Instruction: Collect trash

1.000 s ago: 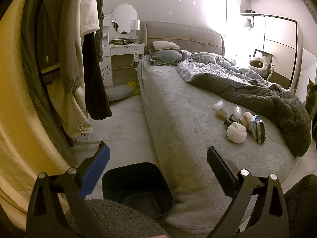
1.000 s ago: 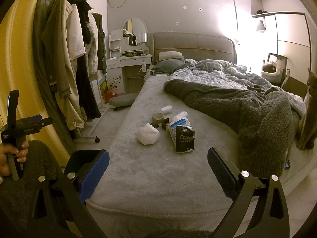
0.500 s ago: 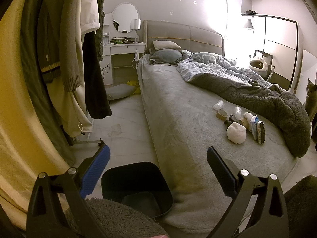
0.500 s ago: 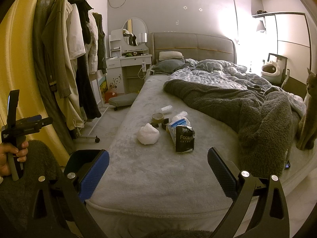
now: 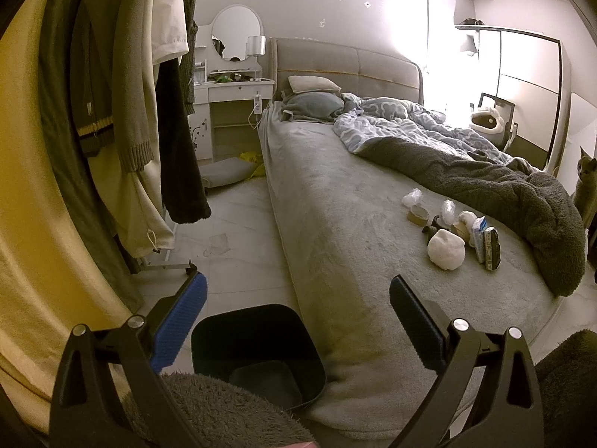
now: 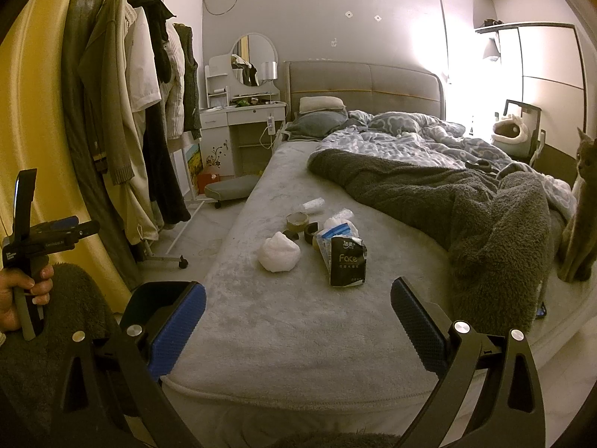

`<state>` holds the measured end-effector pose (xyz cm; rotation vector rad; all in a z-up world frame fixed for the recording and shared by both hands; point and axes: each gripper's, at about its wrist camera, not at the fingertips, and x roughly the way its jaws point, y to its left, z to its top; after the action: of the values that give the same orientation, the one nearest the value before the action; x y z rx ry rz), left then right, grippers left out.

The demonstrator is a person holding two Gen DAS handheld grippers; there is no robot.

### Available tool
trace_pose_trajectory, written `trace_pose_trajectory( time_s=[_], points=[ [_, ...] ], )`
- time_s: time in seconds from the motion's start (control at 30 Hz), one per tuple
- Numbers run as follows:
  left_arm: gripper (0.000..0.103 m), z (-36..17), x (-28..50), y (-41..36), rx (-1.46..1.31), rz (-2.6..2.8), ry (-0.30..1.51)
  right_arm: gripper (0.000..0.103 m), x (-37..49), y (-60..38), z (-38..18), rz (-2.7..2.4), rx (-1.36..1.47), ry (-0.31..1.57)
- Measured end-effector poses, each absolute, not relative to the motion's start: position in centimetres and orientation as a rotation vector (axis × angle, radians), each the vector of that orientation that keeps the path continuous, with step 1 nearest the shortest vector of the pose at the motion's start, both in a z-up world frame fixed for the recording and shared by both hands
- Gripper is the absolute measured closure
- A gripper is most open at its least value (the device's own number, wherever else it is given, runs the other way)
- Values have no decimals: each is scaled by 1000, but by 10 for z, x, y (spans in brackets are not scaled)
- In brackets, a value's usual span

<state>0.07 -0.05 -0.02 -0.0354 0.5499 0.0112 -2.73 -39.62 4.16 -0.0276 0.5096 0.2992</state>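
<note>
1. Holding both grippers wide open, I grip nothing: left gripper (image 5: pixel 296 321), right gripper (image 6: pixel 298 323).
2. Trash (image 6: pixel 317 240) sits on the bed (image 6: pixel 283 321), straight ahead of my right gripper, which is nearer.
3. Bin (image 5: pixel 257 351) waits below my left gripper.

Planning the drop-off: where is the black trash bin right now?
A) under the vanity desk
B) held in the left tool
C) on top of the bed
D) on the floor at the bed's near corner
D: the black trash bin stands on the floor against the bed's near corner.
</note>
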Motion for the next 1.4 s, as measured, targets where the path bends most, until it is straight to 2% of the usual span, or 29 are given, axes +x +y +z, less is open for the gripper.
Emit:
trace_pose_trajectory(
  time_s=[0.23,0.4,0.7,1.07,1.13,1.2,1.3,1.4],
  points=[
    [3,-13,0,10,-57,26,565,3,-25,-396,42,293,-14,528],
    [3,-6,-2,10,-76,46,571,3,-30,-403,45,296,27,497],
    [4,-4,-1,5,-77,35,593,3,-19,-389,46,294,-25,547],
    [5,-5,16,-13,-27,-92,591,3,37,-386,28,295,13,570],
    [7,-7,19,-17,-17,-109,591,3,49,-389,23,293,11,579],
    [15,-10,25,-18,-19,-125,607,3,62,-393,14,295,10,597],
    [15,-16,36,-18,-28,-137,628,4,78,-398,5,301,11,617],
    [18,-20,50,-25,-25,-178,633,12,93,-403,-1,317,34,633]
  ],
)
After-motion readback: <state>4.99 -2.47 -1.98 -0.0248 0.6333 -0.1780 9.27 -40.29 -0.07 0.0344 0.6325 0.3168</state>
